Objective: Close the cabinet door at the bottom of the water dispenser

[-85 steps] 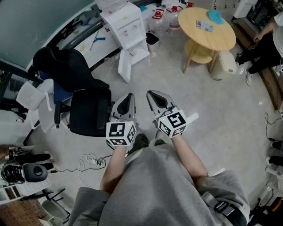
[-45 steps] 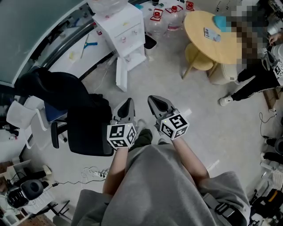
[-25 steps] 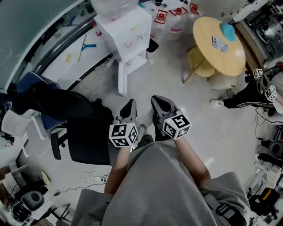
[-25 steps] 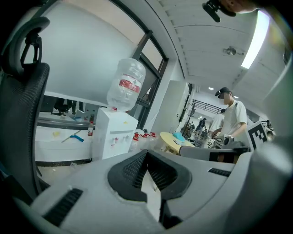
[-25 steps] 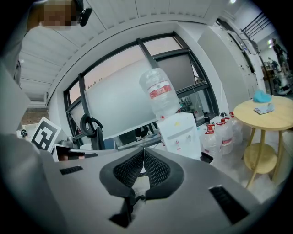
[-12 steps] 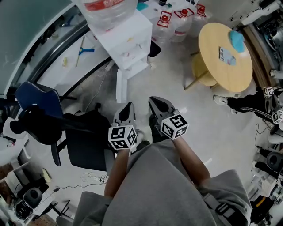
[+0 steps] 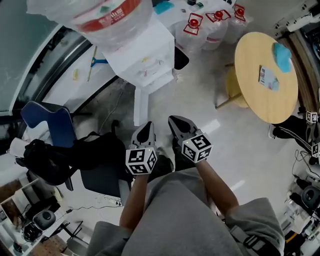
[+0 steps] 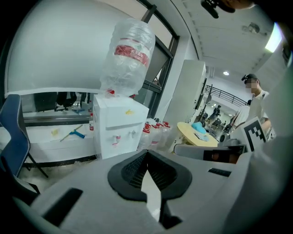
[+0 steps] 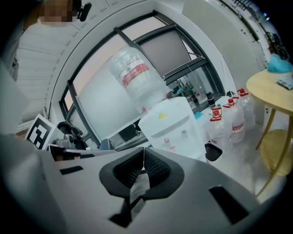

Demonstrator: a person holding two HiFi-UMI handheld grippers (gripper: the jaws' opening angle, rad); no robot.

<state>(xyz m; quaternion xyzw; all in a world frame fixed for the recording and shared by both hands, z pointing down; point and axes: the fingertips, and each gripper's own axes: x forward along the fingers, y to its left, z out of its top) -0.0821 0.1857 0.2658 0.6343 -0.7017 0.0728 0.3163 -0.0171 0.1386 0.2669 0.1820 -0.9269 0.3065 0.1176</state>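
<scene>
The white water dispenser (image 7: 145,55) stands at the top centre of the head view with a big clear bottle (image 7: 100,15) on top. Its bottom cabinet door (image 7: 140,107) hangs open, swung out toward me over the floor. My left gripper (image 7: 146,129) is shut and empty, just short of the door's near edge. Beside it on the right, my right gripper (image 7: 177,122) is also shut and empty. From the left gripper (image 8: 146,153) view the dispenser (image 8: 116,130) is ahead and to the left. From the right gripper (image 9: 143,151) view the dispenser (image 9: 171,125) is ahead, slightly right.
A black office chair (image 7: 95,160) draped with dark cloth stands close at my left, with a blue chair (image 7: 47,125) behind it. Right of the dispenser are several water jugs (image 7: 215,22), a black bin (image 7: 181,57) and a round wooden table (image 7: 265,75).
Both grippers have moved forward toward the dispenser, which now looms larger and nearer in the head view. Their jaws stay shut.
</scene>
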